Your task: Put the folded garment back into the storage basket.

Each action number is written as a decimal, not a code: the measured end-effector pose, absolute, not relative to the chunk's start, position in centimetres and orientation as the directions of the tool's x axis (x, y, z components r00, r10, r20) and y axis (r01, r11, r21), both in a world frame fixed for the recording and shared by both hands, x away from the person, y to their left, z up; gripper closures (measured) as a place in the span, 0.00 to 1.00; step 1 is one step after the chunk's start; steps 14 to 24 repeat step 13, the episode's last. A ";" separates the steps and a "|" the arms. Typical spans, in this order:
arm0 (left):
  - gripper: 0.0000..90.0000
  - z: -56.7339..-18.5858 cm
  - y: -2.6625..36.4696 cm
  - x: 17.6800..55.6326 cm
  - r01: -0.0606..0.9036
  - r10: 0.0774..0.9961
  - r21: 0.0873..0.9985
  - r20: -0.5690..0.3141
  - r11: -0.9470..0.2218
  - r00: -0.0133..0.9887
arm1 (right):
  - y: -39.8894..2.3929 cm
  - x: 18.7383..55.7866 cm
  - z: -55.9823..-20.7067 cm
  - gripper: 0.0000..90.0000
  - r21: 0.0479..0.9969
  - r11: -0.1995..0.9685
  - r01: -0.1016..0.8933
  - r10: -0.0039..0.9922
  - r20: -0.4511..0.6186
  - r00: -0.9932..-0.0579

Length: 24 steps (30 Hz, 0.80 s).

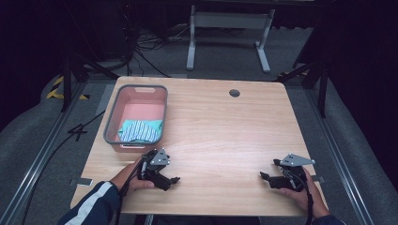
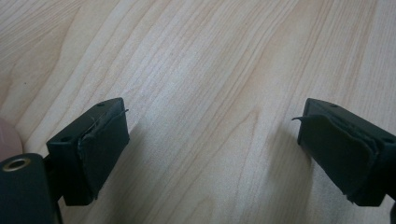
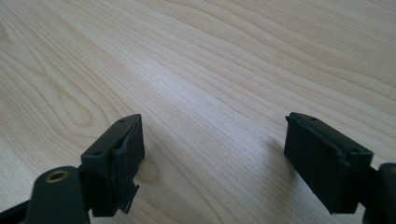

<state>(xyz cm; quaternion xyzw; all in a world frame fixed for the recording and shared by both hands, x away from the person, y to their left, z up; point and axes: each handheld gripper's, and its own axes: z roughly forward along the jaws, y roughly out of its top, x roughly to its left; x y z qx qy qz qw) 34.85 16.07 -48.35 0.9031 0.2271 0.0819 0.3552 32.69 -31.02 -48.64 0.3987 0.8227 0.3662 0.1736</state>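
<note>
A folded blue-and-white striped cloth (image 1: 140,130) lies at the near end of a pink basket (image 1: 112,115) with a grey rim, on the left of the wooden table (image 1: 225,126). My left gripper (image 1: 171,182) rests low on the table just in front of the basket, jaws pointing right. In the left gripper view it (image 2: 212,154) is open over bare wood. My right gripper (image 1: 265,177) sits near the table's front right, jaws pointing left. It (image 3: 212,163) stands open too, with nothing between its jaws.
A round cable hole (image 1: 234,93) is in the table's far side. Beyond the table stands a grey metal frame (image 1: 227,28) on the floor, with cables at the back left. A wide stretch of bare wood lies between the two grippers.
</note>
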 end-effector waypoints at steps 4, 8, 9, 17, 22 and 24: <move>0.09 -48.3 16.0 34.9 0.351 0.467 0.677 -0.011 -0.647 0.884 | -31.0 32.7 -48.6 0.23 0.741 0.414 0.529 0.783 0.006 -0.622; 0.09 -48.4 16.0 34.9 0.352 0.466 0.677 -0.015 -0.646 0.884 | -31.0 32.7 -48.6 0.22 0.740 0.414 0.530 0.783 0.007 -0.622; 0.09 -48.4 16.0 34.9 0.352 0.466 0.677 -0.015 -0.646 0.884 | -31.0 32.7 -48.6 0.22 0.740 0.414 0.530 0.783 0.007 -0.622; 0.09 -48.4 16.0 34.9 0.352 0.466 0.677 -0.015 -0.646 0.884 | -31.0 32.7 -48.6 0.22 0.740 0.414 0.530 0.783 0.007 -0.622; 0.09 -48.4 16.0 34.9 0.352 0.466 0.677 -0.015 -0.646 0.884 | -31.0 32.7 -48.6 0.22 0.740 0.414 0.530 0.783 0.007 -0.622; 0.09 -48.4 16.0 34.9 0.352 0.466 0.677 -0.015 -0.646 0.884 | -31.0 32.7 -48.6 0.22 0.740 0.414 0.530 0.783 0.007 -0.622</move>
